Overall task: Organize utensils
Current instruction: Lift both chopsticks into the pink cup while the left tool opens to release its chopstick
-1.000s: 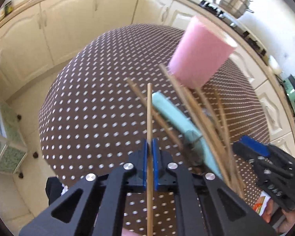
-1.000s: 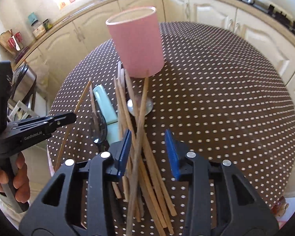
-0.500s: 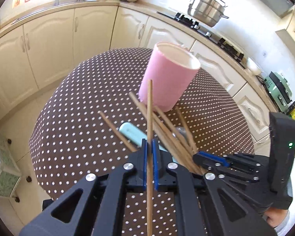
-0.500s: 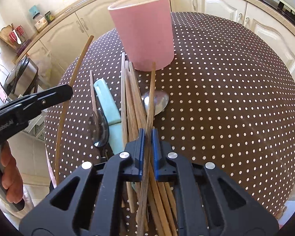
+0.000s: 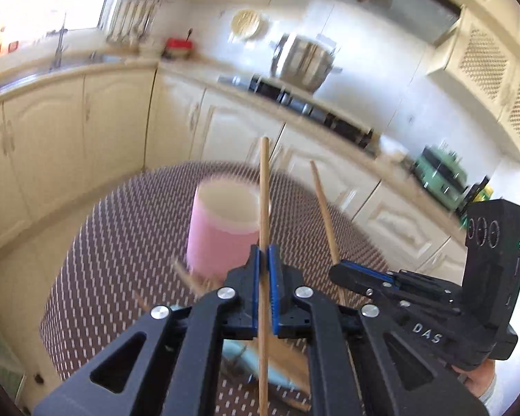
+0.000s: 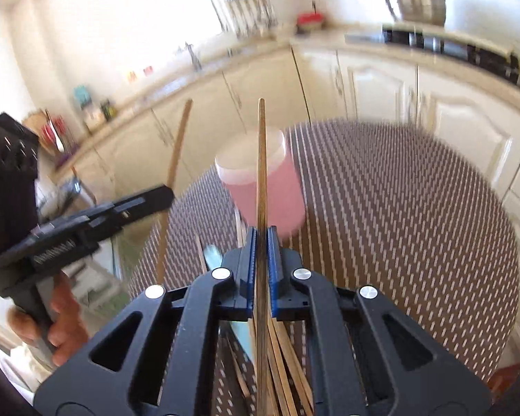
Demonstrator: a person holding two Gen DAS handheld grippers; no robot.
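A pink cup [image 5: 222, 232] stands upright on the brown dotted table [image 5: 121, 242]; it also shows in the right wrist view [image 6: 270, 190]. My left gripper [image 5: 264, 253] is shut on a wooden chopstick [image 5: 264, 187], held above the table near the cup. My right gripper [image 6: 261, 235] is shut on another chopstick [image 6: 261, 159], lifted and pointing toward the cup. More chopsticks [image 6: 287, 384] and a pale blue utensil handle [image 6: 213, 256] lie on the table under the grippers. The right gripper shows in the left wrist view [image 5: 350, 270]; the left gripper shows in the right wrist view [image 6: 156, 197].
Cream kitchen cabinets [image 5: 69, 128] curve around behind the table. A steel pot [image 5: 305, 62] sits on the hob at the back. The table [image 6: 416, 208] stretches to the right of the cup.
Both grippers have lifted and tilted upward with their chopsticks. The right gripper, shut since half a second ago, has raised its chopstick off the pile. The views are motion-blurred.
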